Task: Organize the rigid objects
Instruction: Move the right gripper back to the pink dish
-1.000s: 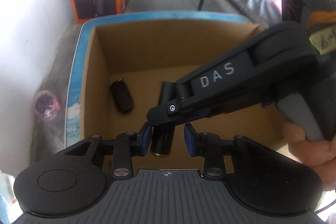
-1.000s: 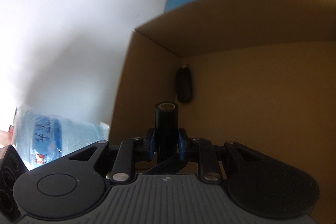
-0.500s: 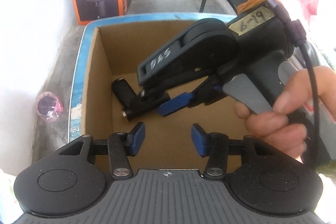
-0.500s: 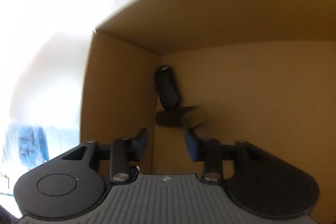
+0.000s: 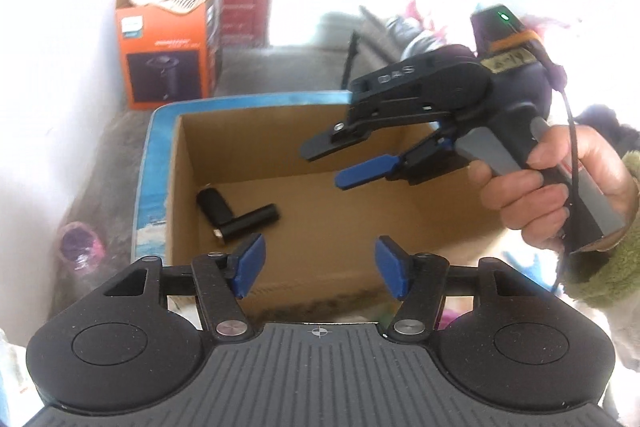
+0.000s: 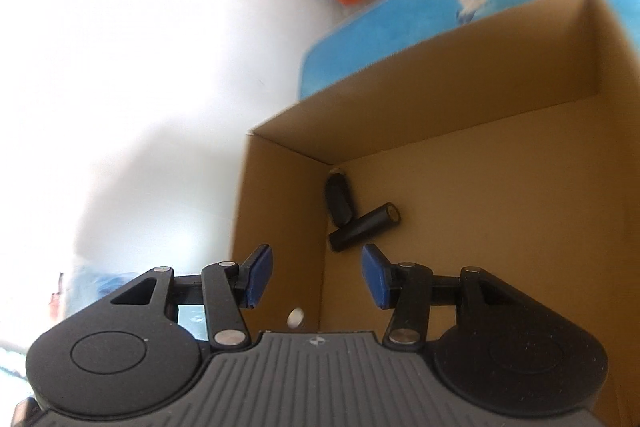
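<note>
Black cylinder: released since a second ago, now lying on the cardboard box floor, touching a second black item near the left wall. Left gripper opening, empty; right gripper spread, empty, above the box. Item stowed.

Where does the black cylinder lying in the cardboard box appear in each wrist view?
Left wrist: cylinder left of centre, on the box floor.
Right wrist: cylinder centre, near the box corner.
Shared landmark: the dark rounded case touching it.
</note>
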A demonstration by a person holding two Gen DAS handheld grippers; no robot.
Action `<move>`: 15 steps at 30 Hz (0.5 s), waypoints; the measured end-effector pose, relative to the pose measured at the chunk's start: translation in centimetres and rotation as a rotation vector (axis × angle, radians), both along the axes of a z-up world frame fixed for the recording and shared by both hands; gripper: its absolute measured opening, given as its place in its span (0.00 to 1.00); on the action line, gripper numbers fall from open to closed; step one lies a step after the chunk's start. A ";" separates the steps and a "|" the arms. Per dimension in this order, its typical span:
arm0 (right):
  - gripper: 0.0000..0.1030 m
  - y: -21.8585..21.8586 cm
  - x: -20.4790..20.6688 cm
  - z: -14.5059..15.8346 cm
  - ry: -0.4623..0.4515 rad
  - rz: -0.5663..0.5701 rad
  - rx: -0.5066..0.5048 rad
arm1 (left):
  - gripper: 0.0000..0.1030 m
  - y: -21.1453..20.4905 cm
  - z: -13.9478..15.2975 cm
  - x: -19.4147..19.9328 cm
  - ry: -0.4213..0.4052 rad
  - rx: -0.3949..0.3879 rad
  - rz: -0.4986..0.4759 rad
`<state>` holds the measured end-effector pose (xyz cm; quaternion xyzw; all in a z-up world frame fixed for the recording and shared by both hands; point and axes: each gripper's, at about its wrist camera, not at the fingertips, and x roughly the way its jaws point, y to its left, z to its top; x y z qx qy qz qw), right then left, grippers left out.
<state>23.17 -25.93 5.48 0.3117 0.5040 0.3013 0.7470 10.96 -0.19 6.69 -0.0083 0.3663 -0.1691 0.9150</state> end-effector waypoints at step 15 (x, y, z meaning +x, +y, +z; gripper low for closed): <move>0.50 -9.8 -16.5 -5.2 -0.043 -0.192 0.209 | 0.61 -6.2 -5.8 -6.6 -0.028 -0.043 -0.125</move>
